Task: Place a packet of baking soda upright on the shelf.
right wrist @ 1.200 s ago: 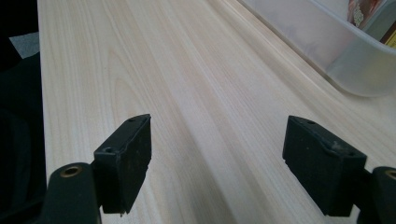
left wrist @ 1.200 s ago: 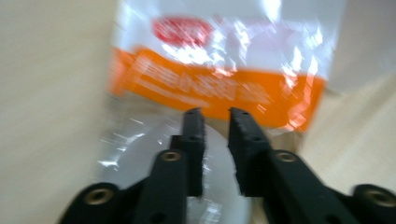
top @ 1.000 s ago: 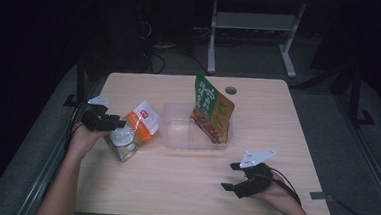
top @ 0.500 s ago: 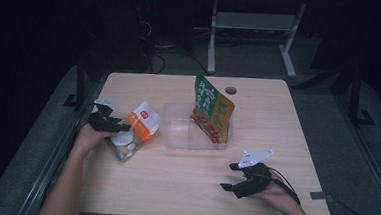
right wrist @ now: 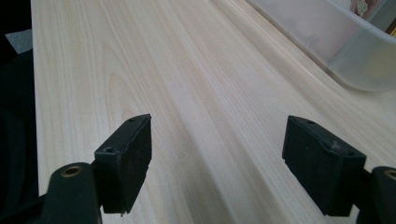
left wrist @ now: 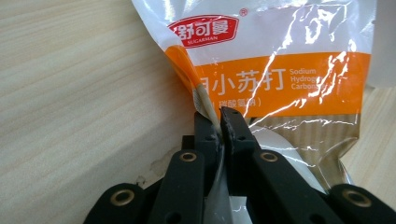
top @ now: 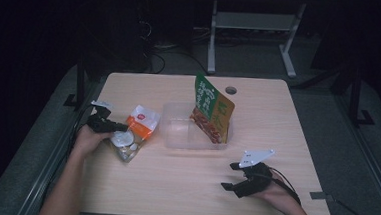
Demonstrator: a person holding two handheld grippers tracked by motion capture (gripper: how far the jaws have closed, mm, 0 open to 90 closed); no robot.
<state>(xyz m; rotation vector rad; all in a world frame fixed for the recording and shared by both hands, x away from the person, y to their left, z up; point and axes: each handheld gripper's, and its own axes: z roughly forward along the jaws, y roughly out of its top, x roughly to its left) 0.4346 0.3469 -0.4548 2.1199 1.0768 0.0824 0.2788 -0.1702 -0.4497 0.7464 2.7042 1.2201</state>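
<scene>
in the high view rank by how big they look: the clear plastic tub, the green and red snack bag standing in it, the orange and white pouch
1. Clear plastic tub, the widest footprint.
2. Green and red snack bag.
3. Orange and white pouch, clamped at its edge by the left gripper; partly hidden, so its rank against the bag is unsure.

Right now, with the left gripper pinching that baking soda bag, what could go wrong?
The left gripper holds the baking soda bag only by a thin edge fold, so the film may slip out or tear when lifted. The clear bin stands close beside it, and a swinging bag might knock its rim or the green packet standing inside.
</scene>
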